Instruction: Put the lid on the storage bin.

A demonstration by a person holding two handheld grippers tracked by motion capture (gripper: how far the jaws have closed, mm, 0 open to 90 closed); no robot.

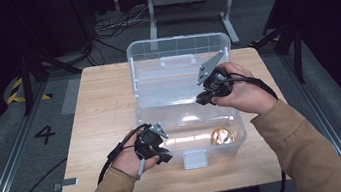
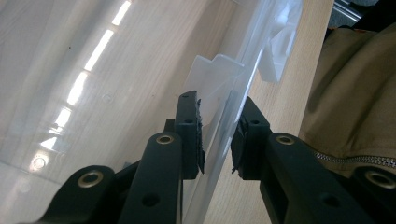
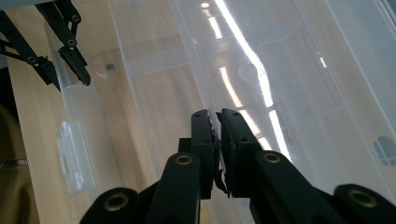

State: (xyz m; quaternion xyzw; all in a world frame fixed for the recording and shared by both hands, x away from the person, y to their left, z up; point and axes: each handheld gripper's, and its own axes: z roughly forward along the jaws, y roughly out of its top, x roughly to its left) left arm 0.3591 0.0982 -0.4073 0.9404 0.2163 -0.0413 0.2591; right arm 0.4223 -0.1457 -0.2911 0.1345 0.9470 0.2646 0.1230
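A clear plastic box (image 1: 141,130) stands on the wooden table with its lid (image 1: 176,44) swung back. A shiny gold ball-like thing (image 1: 221,135) lies in the box's front right corner. My left gripper (image 1: 165,153) sits at the front left corner, and its jaws straddle the front wall (image 2: 219,140) with both pads against the rim, shut on it. My right gripper (image 1: 202,99) hovers over the line where lid and box meet, on the right side. In the right gripper view its jaws (image 3: 218,116) stand shut, and a clear plastic edge runs up to them.
A white latch (image 1: 195,158) hangs from the box's front wall, close to the table's near edge. Bare table (image 1: 103,100) lies left of the box. A person's tan sleeves (image 1: 307,152) come in from below. Cables and a metal frame stand behind the table.
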